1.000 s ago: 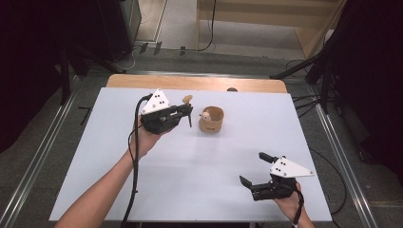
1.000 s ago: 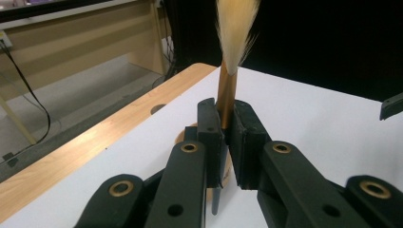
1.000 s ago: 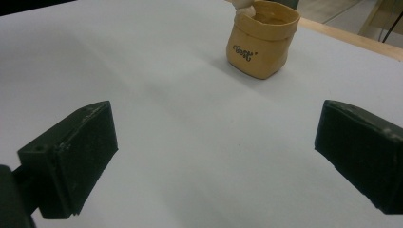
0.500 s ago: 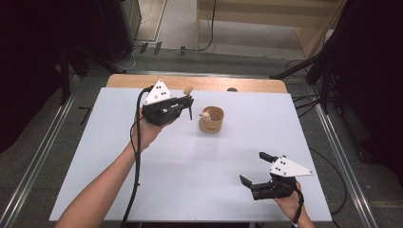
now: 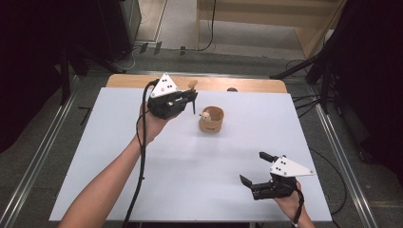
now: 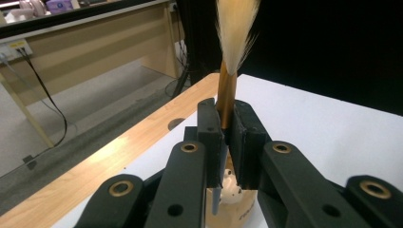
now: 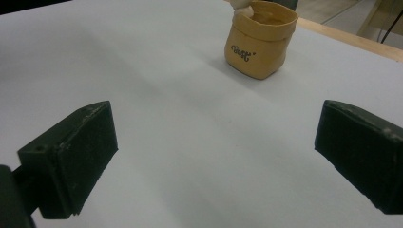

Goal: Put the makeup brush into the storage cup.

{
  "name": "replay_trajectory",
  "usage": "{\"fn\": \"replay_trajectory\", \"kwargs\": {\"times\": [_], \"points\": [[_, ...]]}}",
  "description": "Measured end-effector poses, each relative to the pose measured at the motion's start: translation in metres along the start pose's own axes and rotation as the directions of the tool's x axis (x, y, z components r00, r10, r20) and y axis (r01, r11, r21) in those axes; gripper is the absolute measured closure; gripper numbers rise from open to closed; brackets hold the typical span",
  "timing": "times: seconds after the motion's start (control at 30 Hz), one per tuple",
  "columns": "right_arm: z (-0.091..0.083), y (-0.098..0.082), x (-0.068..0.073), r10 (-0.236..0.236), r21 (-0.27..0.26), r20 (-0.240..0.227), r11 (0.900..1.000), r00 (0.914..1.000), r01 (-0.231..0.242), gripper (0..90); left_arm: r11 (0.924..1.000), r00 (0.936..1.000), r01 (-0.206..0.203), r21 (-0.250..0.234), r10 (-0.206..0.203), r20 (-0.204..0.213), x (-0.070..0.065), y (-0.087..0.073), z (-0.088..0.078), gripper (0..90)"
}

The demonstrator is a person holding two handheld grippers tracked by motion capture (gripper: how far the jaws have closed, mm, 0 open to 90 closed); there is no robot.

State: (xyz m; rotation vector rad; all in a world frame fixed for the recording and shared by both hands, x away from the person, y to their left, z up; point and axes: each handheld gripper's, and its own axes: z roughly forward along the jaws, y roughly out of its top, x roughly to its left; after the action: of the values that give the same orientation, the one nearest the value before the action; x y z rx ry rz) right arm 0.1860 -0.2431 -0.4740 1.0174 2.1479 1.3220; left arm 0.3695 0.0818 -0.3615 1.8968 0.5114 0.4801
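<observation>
The left gripper [image 5: 189, 100] is held above the far left part of the white table [image 5: 119, 142], and its jaws are clamped on a thin brush with a golden-brown handle and pale bristles [image 6: 227, 90]. In the left gripper view the handle stands between the two black pads, the bristles point up, and a grey lower end hangs below the jaws. Under it, a little to the side, stands the small tan pot shaped like a soft sack [image 5: 211, 120], with a small pale figure [image 5: 206, 115] sitting at its rim. In the high view the brush is just beside the pot, above it and not inside.

The right gripper [image 5: 255, 168] rests low near the front right corner of the table, well apart from the pot, and its jaws are wide apart with nothing between them.

The work seems to be to place the brush into the pot. The risks come from the narrow grip and the light pot. The handle is round and thin, so it may turn or slip between the pads when it tilts. If the lower end strikes the rim or the pale figure instead of the opening, the pot may tip or slide, because nothing holds it steady. An early release could let the brush fall on the table.
</observation>
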Motion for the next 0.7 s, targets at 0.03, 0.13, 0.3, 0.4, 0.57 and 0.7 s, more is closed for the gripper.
{"fn": "replay_trajectory", "kwargs": {"times": [0.03, 0.13, 0.3, 0.4, 0.57, 0.7], "points": [[0.000, 0.000, 0.000, 0.000, -0.001, -0.001, 1.000, 1.0000, 0.000, 1.0, 1.0000, 1.0000, 0.003, -0.002, -0.003, 0.000, 0.000, 0.001, 0.001, 84.3], [0.000, 0.000, 0.000, 0.000, 0.001, -0.002, 1.000, 1.0000, 0.000, 1.0, 1.0000, 1.0000, -0.001, -0.004, 0.001, -0.002, 0.001, 0.004, 0.004, 84.3], [0.000, 0.000, 0.000, -0.001, 0.001, -0.004, 1.000, 1.0000, 0.001, 1.0, 0.9999, 0.9999, -0.010, -0.004, 0.010, -0.007, 0.003, 0.007, 0.009, 84.3], [0.000, 0.000, 0.000, -0.001, 0.002, -0.007, 1.000, 1.0000, 0.001, 1.0, 0.9999, 0.9999, -0.010, -0.006, 0.010, -0.010, 0.004, 0.009, 0.012, 84.2], [0.001, 0.000, 0.000, 0.000, 0.003, -0.010, 1.000, 1.0000, 0.000, 1.0, 0.9999, 0.9999, -0.009, -0.014, 0.008, -0.013, 0.004, 0.010, 0.018, 84.2], [0.001, 0.000, 0.000, 0.001, 0.007, -0.012, 1.000, 0.9999, -0.001, 1.0, 0.9998, 0.9998, -0.014, -0.017, 0.014, -0.017, 0.004, 0.011, 0.023, 84.2]]}}
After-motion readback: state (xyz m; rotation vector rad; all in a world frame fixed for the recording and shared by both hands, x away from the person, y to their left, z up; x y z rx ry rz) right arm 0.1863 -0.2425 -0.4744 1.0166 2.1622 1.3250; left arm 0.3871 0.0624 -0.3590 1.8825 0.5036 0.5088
